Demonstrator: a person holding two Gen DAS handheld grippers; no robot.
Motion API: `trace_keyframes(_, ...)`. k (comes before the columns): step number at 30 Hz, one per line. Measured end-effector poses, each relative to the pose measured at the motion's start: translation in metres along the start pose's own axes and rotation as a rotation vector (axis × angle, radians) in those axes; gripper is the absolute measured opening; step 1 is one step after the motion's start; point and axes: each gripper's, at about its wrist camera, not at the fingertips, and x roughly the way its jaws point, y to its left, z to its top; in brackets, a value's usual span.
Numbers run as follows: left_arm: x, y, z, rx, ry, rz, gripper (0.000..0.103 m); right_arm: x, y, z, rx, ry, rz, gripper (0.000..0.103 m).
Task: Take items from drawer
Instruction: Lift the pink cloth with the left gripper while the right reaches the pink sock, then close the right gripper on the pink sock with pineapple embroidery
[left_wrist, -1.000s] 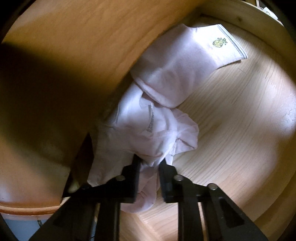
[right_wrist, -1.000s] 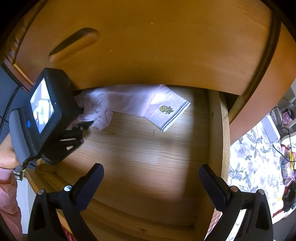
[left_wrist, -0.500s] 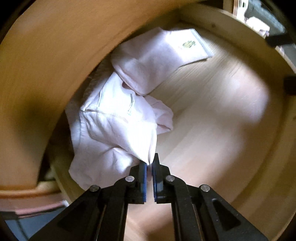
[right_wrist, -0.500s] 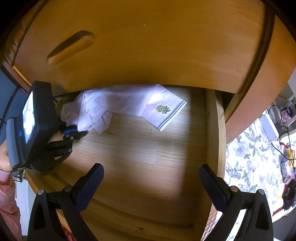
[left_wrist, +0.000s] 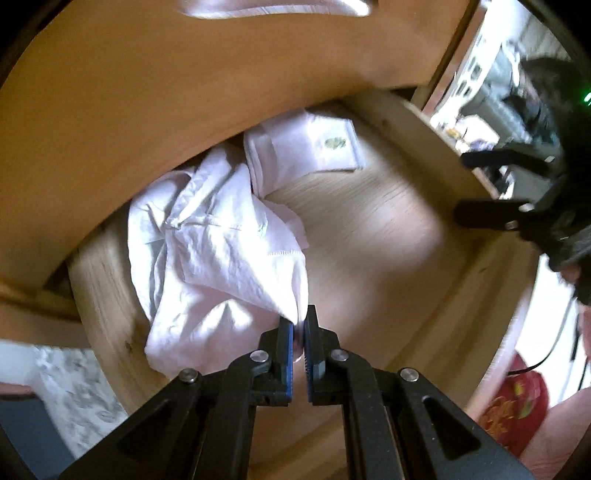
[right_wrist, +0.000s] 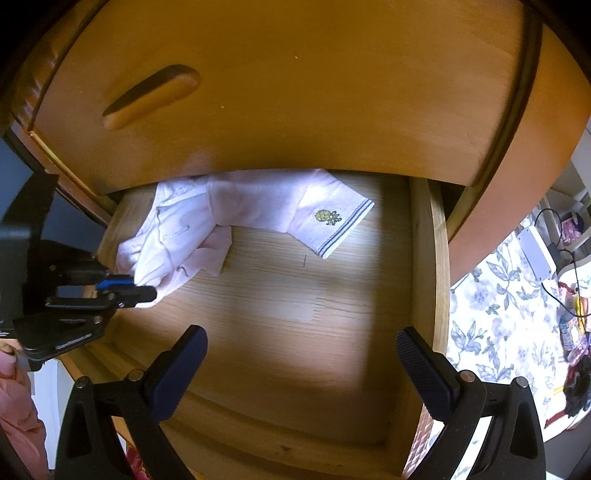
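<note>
An open wooden drawer (right_wrist: 421, 258) seen from above, its pale floor mostly bare. A crumpled pale pink garment (left_wrist: 221, 251) lies bunched in the back left corner, partly tucked under the closed drawer front (right_wrist: 295, 92) above it. The left gripper (left_wrist: 298, 332) has its jaws pinched tight on a fold at the garment's near edge — a grip at the edge, likely so the cloth can be peeled up and drawn out rather than dragged in a heap. From the pinch the fabric fans away in a taut ridge while the rest lies slack on the wood. One sleeve (right_wrist: 332, 218) lies flat toward the middle, showing a small yellow pineapple emblem and striped cuff. The right gripper (right_wrist: 301, 369) hovers over the drawer's bare front half, jaws wide and holding nothing — probably waiting to help. Beyond the drawer's right side is a floral cloth (right_wrist: 498, 314).
</note>
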Motion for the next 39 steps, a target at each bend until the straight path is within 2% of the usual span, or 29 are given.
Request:
trace_keyframes(5,-0.039,0.023,-0.015,-0.138,-0.148,-0.096,0.004,-0.002,0.007,0.005,-0.037,-0.015,-0.010,0.103)
trace_keyframes(11,-0.080,0.038,-0.046,-0.304,-0.324,-0.159,0.004,-0.001,0.018,0.011,-0.087,-0.038,-0.026,0.103)
trace_keyframes(17,-0.097,0.042,-0.060,-0.386,-0.457,-0.181,0.004,-0.001,0.033,0.021,-0.146,-0.078,-0.038,0.103)
trace_keyframes(22,-0.122,0.049,-0.076,-0.420,-0.538,-0.146,0.004,0.006,0.043,0.026,-0.233,-0.084,-0.082,0.103)
trace_keyframes(26,-0.127,0.053,-0.081,-0.437,-0.557,-0.139,0.004,0.016,0.047,0.029,-0.352,-0.084,-0.156,0.102)
trace_keyframes(29,-0.123,0.054,-0.081,-0.439,-0.555,-0.136,0.004,0.023,0.050,0.032,-0.482,-0.090,-0.251,0.094)
trace_keyframes(31,-0.120,0.054,-0.081,-0.443,-0.560,-0.146,0.004,0.029,0.050,0.035,-0.561,-0.092,-0.312,0.082)
trace_keyframes(36,-0.125,0.060,-0.088,-0.448,-0.560,-0.156,0.004,0.050,0.050,0.037,-0.690,-0.022,-0.352,0.070)
trace_keyframes(39,-0.123,0.061,-0.089,-0.448,-0.561,-0.162,0.004,0.063,0.053,0.032,-0.766,0.024,-0.381,0.068)
